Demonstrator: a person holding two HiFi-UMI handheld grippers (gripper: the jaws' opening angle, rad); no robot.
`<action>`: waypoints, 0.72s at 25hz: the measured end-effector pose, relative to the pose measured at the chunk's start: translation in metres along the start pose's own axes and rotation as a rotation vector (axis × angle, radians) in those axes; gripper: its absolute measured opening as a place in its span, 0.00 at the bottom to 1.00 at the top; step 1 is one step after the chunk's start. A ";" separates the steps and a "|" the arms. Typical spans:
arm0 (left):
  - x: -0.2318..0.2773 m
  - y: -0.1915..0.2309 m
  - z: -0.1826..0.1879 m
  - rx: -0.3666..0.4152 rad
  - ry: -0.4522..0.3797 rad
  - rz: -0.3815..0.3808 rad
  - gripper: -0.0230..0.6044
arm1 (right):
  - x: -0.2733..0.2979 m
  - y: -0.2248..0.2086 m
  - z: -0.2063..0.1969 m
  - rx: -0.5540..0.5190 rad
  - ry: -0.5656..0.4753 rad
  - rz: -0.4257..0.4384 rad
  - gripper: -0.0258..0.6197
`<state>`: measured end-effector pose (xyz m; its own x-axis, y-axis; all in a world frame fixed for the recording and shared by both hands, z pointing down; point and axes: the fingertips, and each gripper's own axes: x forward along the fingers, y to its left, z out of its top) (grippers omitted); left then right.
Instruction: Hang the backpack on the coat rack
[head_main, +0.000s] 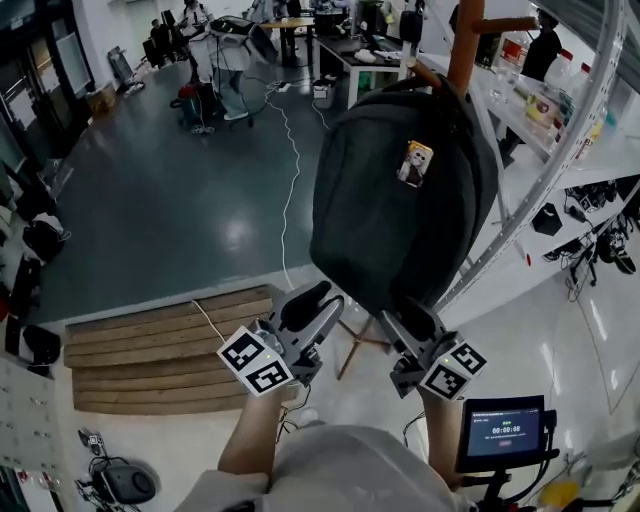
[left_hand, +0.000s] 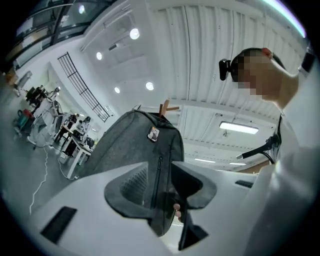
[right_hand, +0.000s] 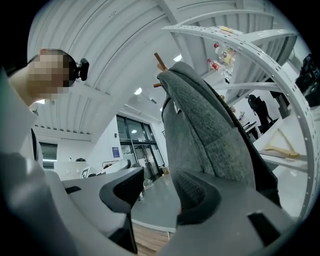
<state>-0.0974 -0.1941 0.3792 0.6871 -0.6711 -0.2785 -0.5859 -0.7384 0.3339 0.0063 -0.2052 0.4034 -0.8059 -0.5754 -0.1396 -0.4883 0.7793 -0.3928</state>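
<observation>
Office floor (head_main: 170, 200) fills upper left; upper right the backpack (head_main: 400, 190) hangs on the coat rack (head_main: 465, 40), soft and bulky we judge, best taken at its top, our left hand-held gripper (head_main: 312, 300) and right hand-held gripper (head_main: 410, 318) spread below, pinching nothing.

You wear a pale top (head_main: 340, 468) with sleeves that stop short of your forearms, and a small black camera (left_hand: 226, 70) sits at your head. Your left gripper (head_main: 318, 298) and right gripper (head_main: 408, 315) share one build: smooth light-grey shells, broad and wedge-shaped, tipped with dark fingers whose pads (left_hand: 131, 184) are ribbed. Each carries a cube — the left cube (head_main: 255, 362), the right cube (head_main: 453, 372) — white, printed with black square markers.
</observation>
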 end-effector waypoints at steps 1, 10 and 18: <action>-0.008 -0.001 0.002 0.008 -0.007 0.010 0.28 | 0.000 0.006 0.000 0.002 -0.003 0.009 0.37; -0.032 -0.021 0.014 -0.002 -0.069 -0.017 0.22 | -0.008 0.029 0.000 -0.036 -0.001 0.037 0.37; -0.017 -0.049 0.000 0.127 -0.004 -0.061 0.22 | -0.021 0.027 -0.001 -0.053 0.001 0.032 0.37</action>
<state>-0.0804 -0.1460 0.3677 0.7217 -0.6246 -0.2984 -0.5928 -0.7802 0.1995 0.0096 -0.1717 0.3970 -0.8217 -0.5497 -0.1504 -0.4792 0.8093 -0.3396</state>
